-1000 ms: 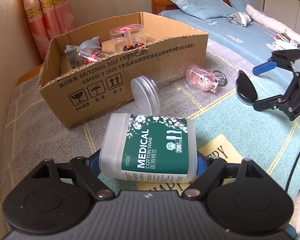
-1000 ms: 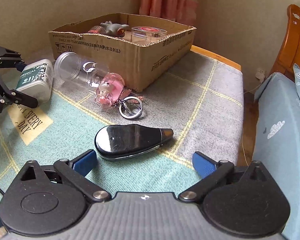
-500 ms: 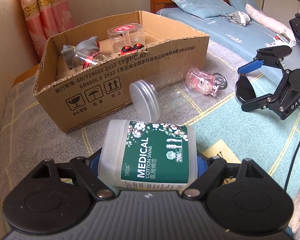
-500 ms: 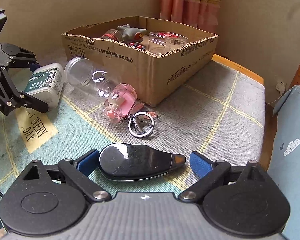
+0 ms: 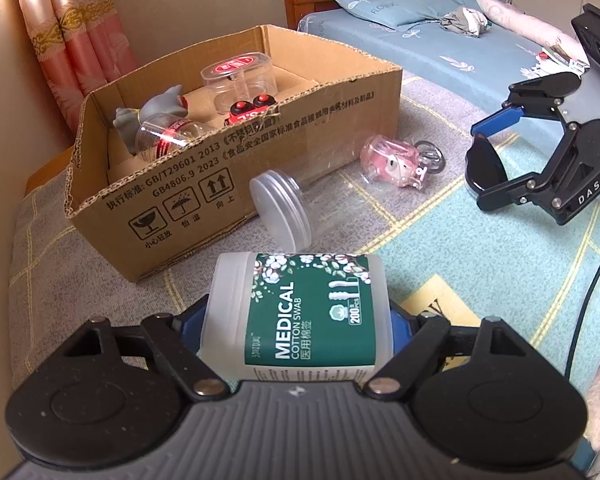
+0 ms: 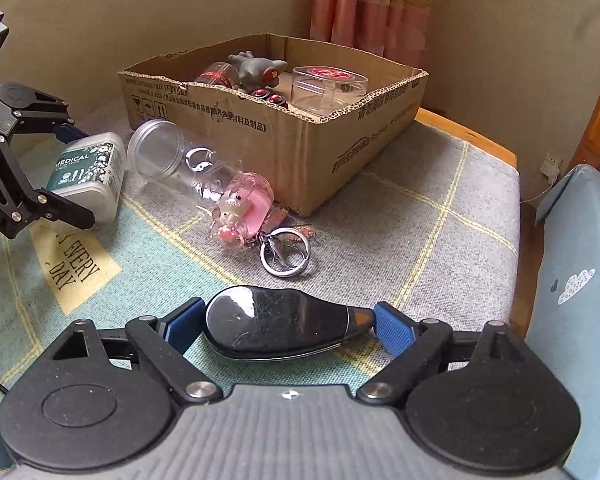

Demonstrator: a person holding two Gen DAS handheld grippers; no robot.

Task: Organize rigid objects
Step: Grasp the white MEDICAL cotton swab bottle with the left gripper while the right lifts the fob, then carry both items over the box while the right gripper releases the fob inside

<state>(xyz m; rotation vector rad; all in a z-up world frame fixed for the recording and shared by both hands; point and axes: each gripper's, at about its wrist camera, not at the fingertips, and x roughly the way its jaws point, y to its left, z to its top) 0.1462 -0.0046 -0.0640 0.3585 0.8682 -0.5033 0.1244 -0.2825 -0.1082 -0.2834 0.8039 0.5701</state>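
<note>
The cardboard box already holds several things — a grey toy figure, a clear round container with a red lid, a small clear cup and some red-capped pieces — so the sorting looks partly done, perhaps around halfway. Still out on the blanket-covered worktop are four items. The left gripper has its jaws pinching the cotton swab tub, which lies on its side at 6 o'clock of the box in the left wrist view; whether it is lifted clear of the cloth I cannot tell. The right gripper has its jaws drawn in on either side of the black teardrop-shaped case, both blue pads apparently touching its ends, with the case low over the worktop. Untouched are the clear jar, tipped over just beside the box's front wall, and the pink pig keychain with its metal ring, at 5 o'clock of the jar. By my judgement, both held items go into the box next — then the jar and keychain remain.
</note>
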